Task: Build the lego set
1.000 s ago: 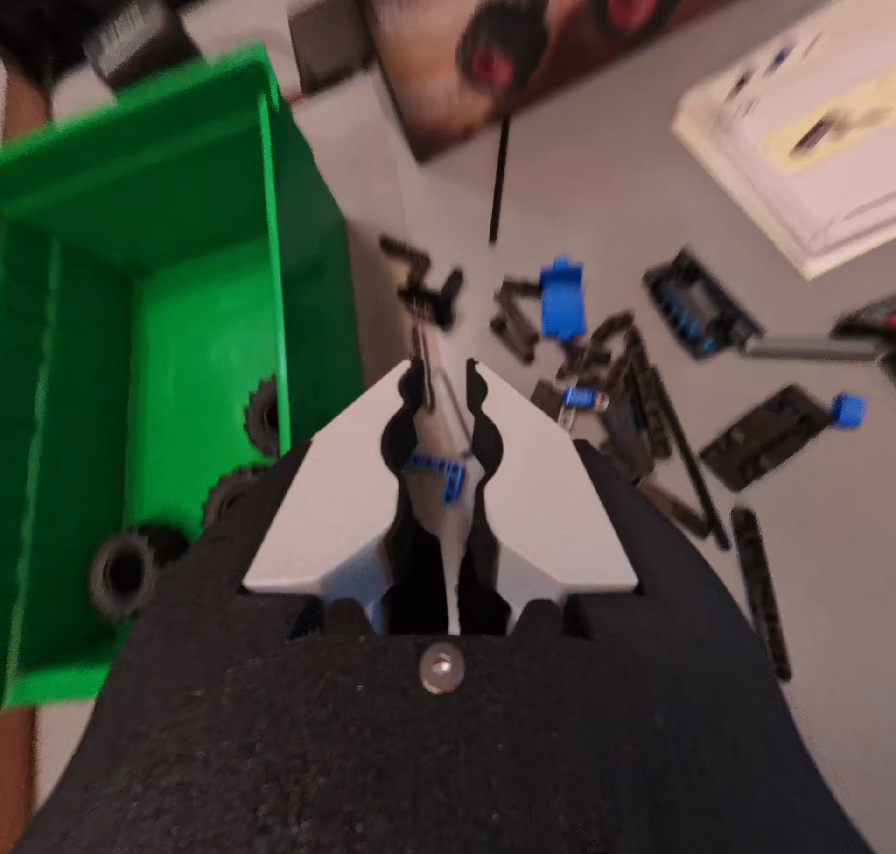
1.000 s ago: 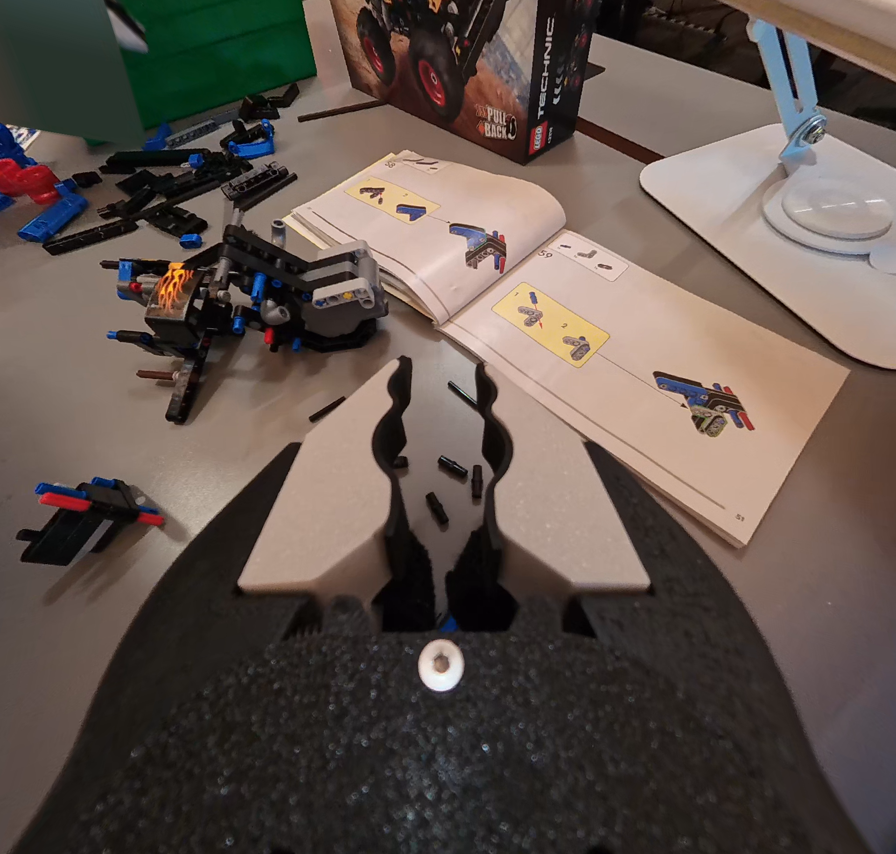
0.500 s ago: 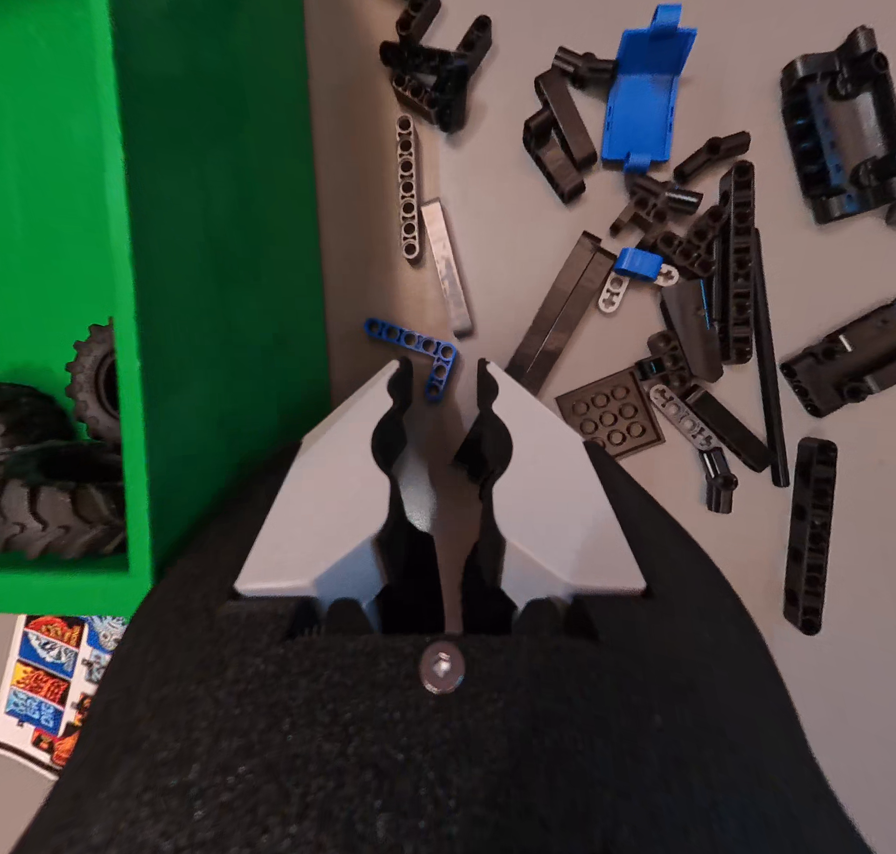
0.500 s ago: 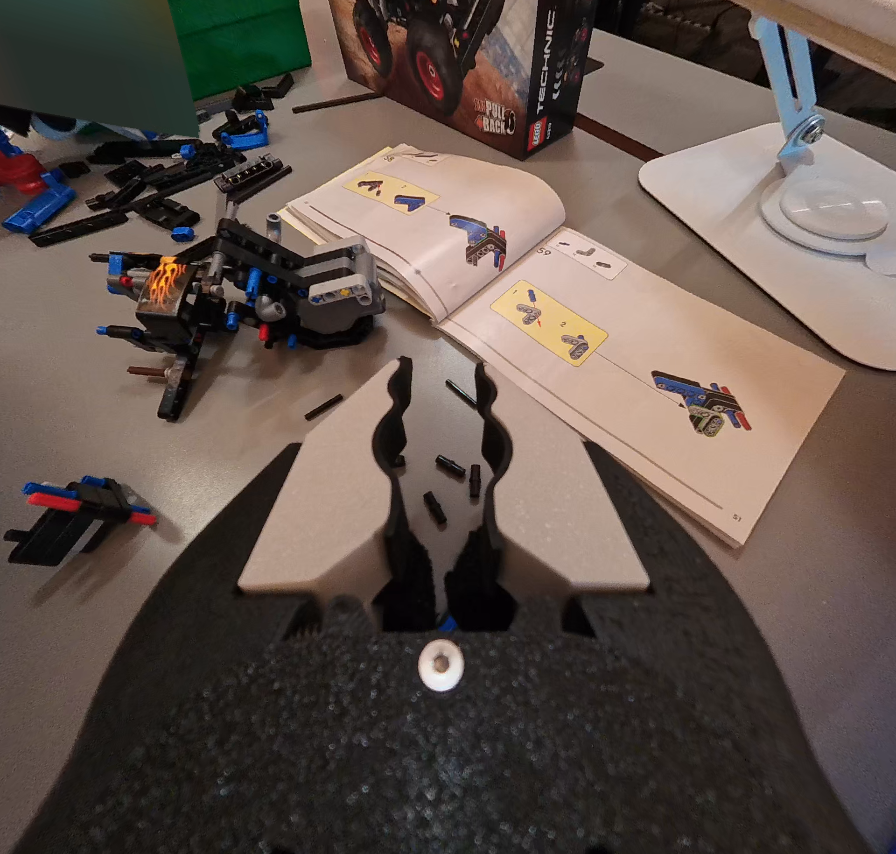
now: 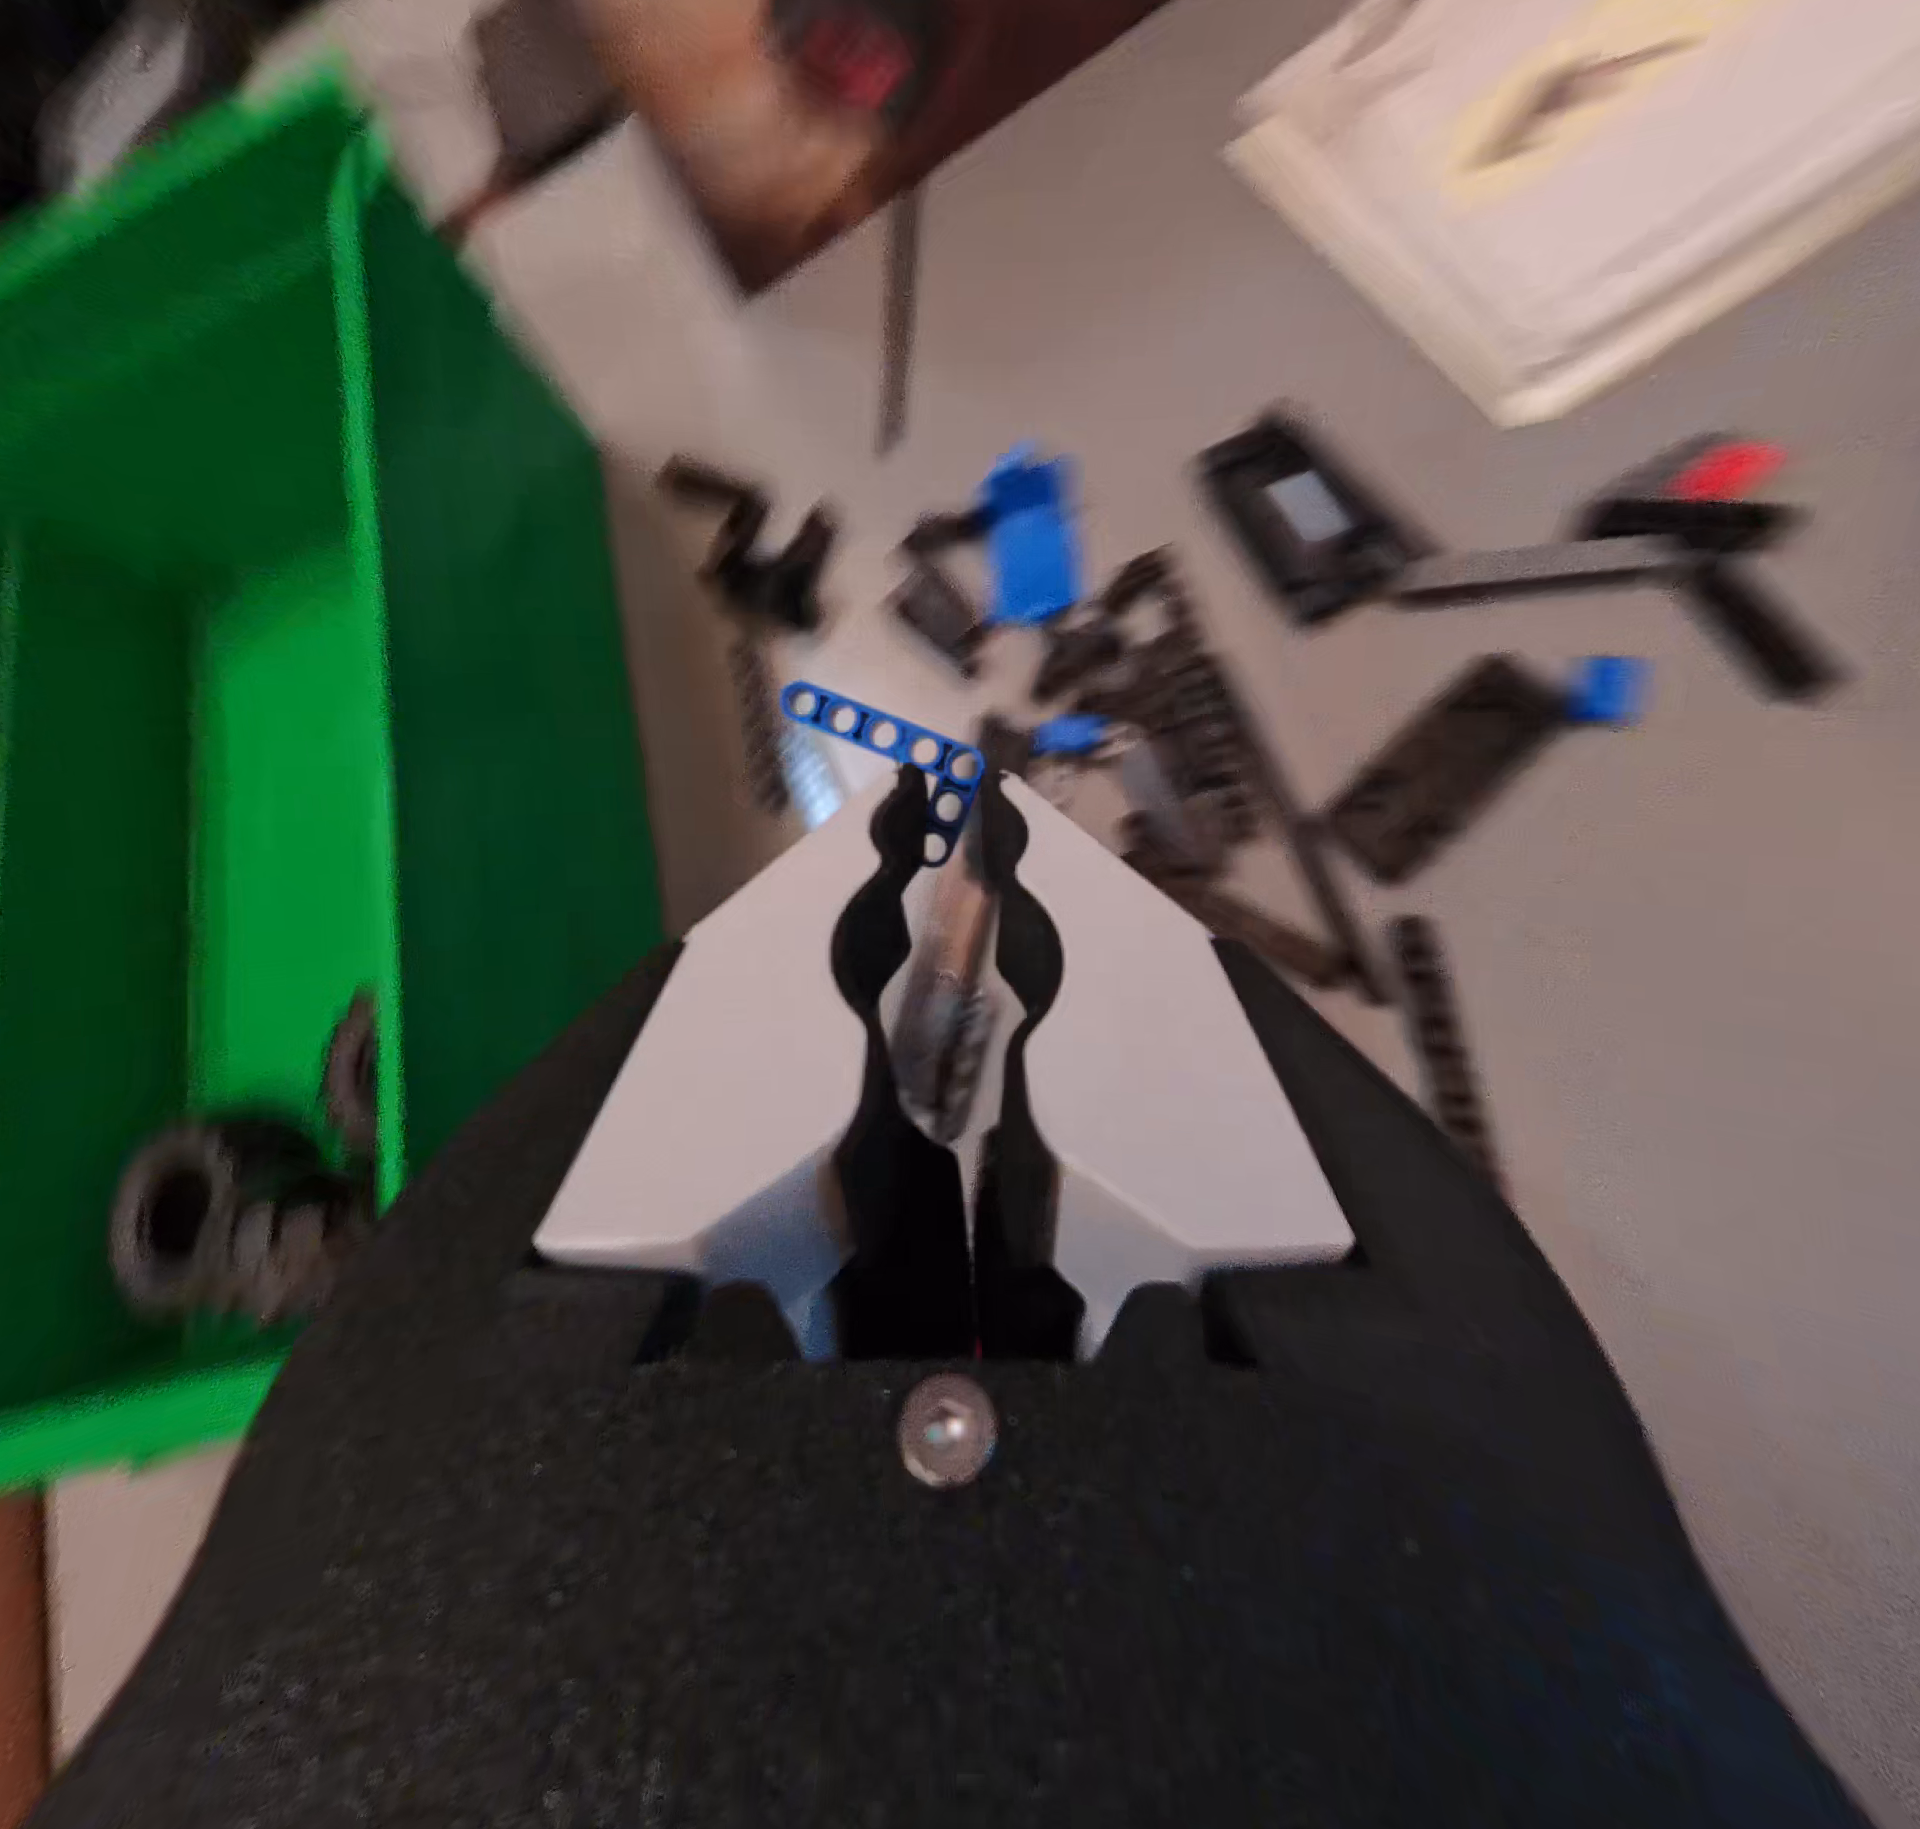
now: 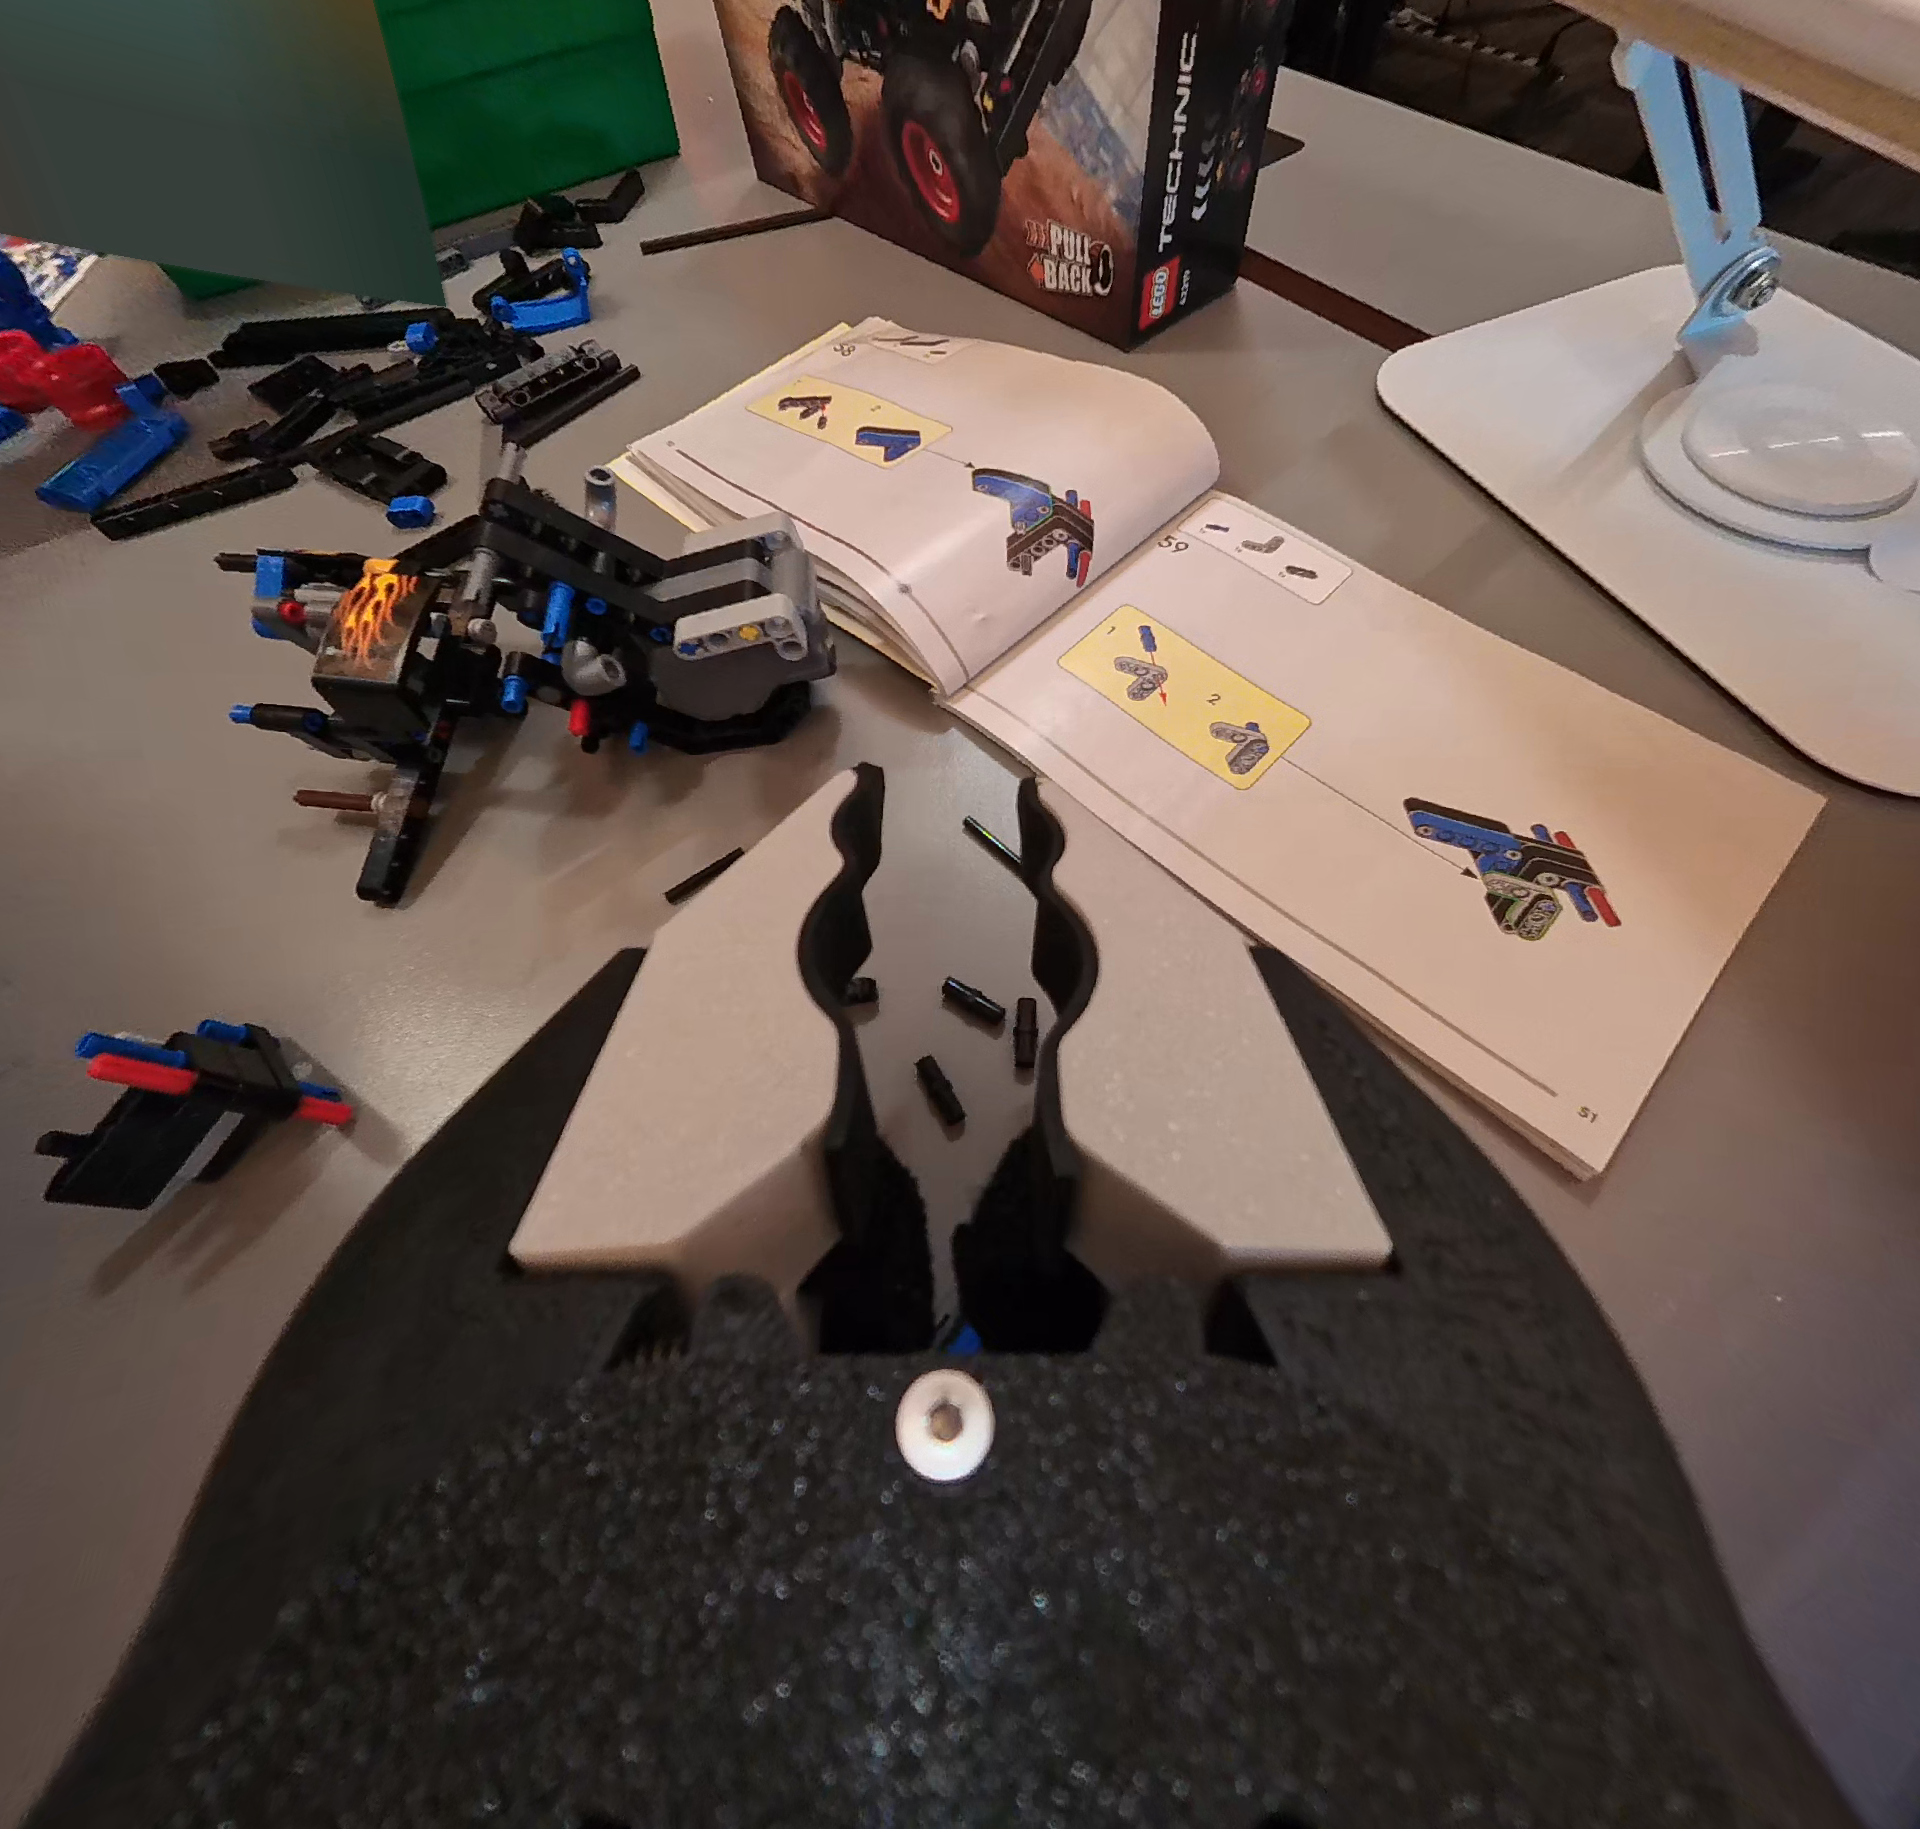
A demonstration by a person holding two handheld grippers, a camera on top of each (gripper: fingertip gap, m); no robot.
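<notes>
My left gripper (image 5: pixel 951 792) is shut on a blue L-shaped beam (image 5: pixel 883 738), pinched by its short arm and held above the table. Below it lies a blurred pile of black and blue loose parts (image 5: pixel 1174 699). My right gripper (image 6: pixel 948 797) is open and empty, low over several small black pins (image 6: pixel 971 1002) on the grey table. The partly built black and grey chassis (image 6: pixel 540 626) sits to its front left. A small black sub-assembly with red and blue pins (image 6: pixel 197 1104) lies at the left. The open instruction booklet (image 6: pixel 1039 532) lies ahead to the right.
A green bin (image 5: pixel 260 532) holding black tyres (image 5: pixel 208 1229) stands left of the left gripper. The set's box (image 6: pixel 997 86) stands at the back. A white stand base (image 6: pixel 1662 491) sits at the right. More loose parts (image 6: pixel 343 408) lie at the far left. Across from one pair of fingers to the other is roughly 40 centimetres.
My left gripper closed on the blue L-shaped beam that lay by the bin and lifted it off the table; its view tilted up. The right gripper barely moved.
</notes>
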